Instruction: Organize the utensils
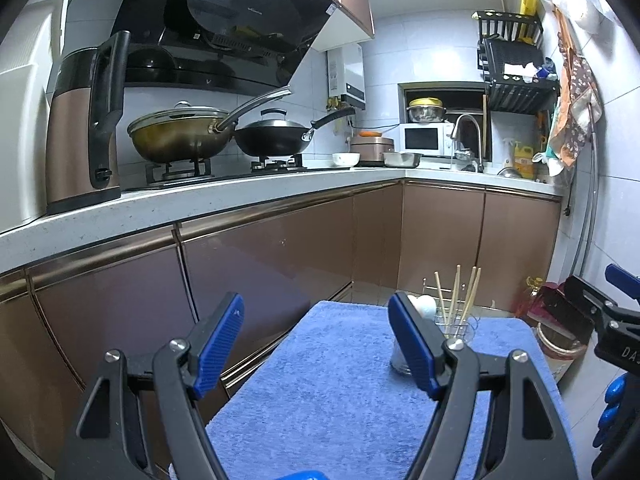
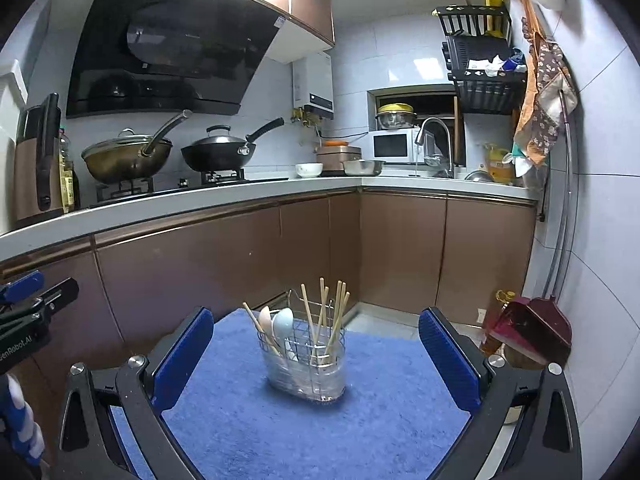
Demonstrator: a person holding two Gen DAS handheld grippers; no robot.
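Observation:
A wire utensil holder in a clear base (image 2: 306, 364) stands upright on a blue towel (image 2: 320, 432). It holds several wooden chopsticks (image 2: 334, 312) and two pale spoons (image 2: 276, 326). My right gripper (image 2: 316, 352) is open and empty, its blue pads wide either side of the holder, short of it. My left gripper (image 1: 316, 348) is open and empty above the towel (image 1: 340, 392). The holder (image 1: 456, 324) is partly hidden behind its right finger (image 1: 412, 348). The right gripper's body (image 1: 600, 312) shows at the right edge.
A white counter (image 2: 200, 200) with brown cabinets runs behind the towel, carrying a kettle (image 1: 80, 128), two woks (image 1: 180, 132), bowls, a microwave and a sink. A red dustpan (image 2: 528, 328) and a bottle stand on the floor at right.

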